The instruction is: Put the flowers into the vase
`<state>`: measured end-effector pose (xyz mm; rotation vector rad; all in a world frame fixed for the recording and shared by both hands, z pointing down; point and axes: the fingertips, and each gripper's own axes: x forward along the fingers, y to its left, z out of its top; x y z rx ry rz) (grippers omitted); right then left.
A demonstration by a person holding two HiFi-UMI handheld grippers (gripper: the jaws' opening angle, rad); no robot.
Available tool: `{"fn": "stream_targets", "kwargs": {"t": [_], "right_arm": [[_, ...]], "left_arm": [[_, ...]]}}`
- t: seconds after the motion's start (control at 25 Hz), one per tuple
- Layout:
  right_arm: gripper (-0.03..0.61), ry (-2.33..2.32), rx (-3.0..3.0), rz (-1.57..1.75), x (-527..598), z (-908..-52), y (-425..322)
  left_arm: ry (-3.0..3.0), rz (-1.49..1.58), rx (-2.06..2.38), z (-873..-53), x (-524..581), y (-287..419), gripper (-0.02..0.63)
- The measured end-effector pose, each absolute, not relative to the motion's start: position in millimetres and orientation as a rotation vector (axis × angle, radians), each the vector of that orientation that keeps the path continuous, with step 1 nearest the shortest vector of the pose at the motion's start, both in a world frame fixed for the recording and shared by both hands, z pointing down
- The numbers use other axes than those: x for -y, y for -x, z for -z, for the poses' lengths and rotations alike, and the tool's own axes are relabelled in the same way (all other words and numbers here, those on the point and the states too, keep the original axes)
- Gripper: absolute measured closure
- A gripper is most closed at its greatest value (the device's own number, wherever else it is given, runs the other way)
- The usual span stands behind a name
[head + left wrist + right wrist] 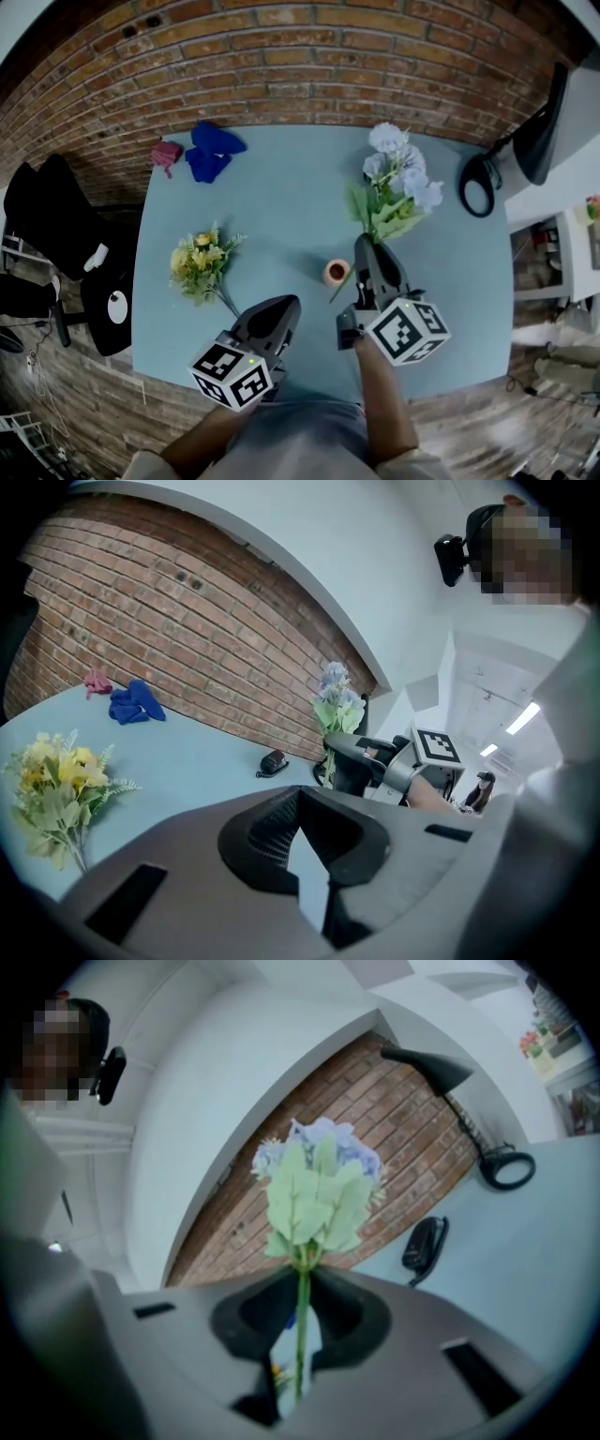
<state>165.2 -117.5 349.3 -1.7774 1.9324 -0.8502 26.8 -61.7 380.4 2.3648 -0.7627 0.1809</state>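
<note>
In your right gripper (300,1288), jaws clamped on the stem of the blue flowers (317,1180), blooms up above the table (281,187), vase (336,272) just beside the stem's lower end, your left gripper (284,307) closed on nothing, yellow flowers (199,262) lying to its left.

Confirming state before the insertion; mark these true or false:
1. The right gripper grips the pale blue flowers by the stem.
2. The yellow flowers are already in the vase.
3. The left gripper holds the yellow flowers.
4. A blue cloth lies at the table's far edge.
1. True: the right gripper is shut on the stem of the pale blue flowers.
2. False: the yellow flowers lie on the table, apart from the vase.
3. False: the left gripper is shut with nothing between its jaws.
4. True: the blue cloth lies there, near the brick wall.
</note>
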Motion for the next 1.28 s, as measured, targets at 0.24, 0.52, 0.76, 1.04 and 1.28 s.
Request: {"fn": "stream_targets", "kwargs": {"t": [0.24, 0.52, 0.76, 1.04, 1.28], "right_arm": [[0.523, 1.804, -1.91, 0.811, 125, -350, -177], [0.523, 1.818, -1.886, 0.807, 135, -358, -185], [0.523, 1.84, -1.858, 0.779, 139, -362, -193], [0.523, 1.889, -1.857, 0.746, 143, -371, -197], [0.524, 1.913, -1.848, 0.703, 145, -370, -200]], "left_arm": [[-2.341, -0.192, 0.767, -388, 64, -24, 0.597], [-2.308, -0.209, 0.774, -400, 66, -18, 0.597], [-2.284, -0.214, 0.781, -407, 67, -17, 0.597], [-2.262, -0.224, 0.782, -412, 69, -19, 0.597], [-2.244, -0.233, 0.792, -419, 70, -13, 0.597]]}}
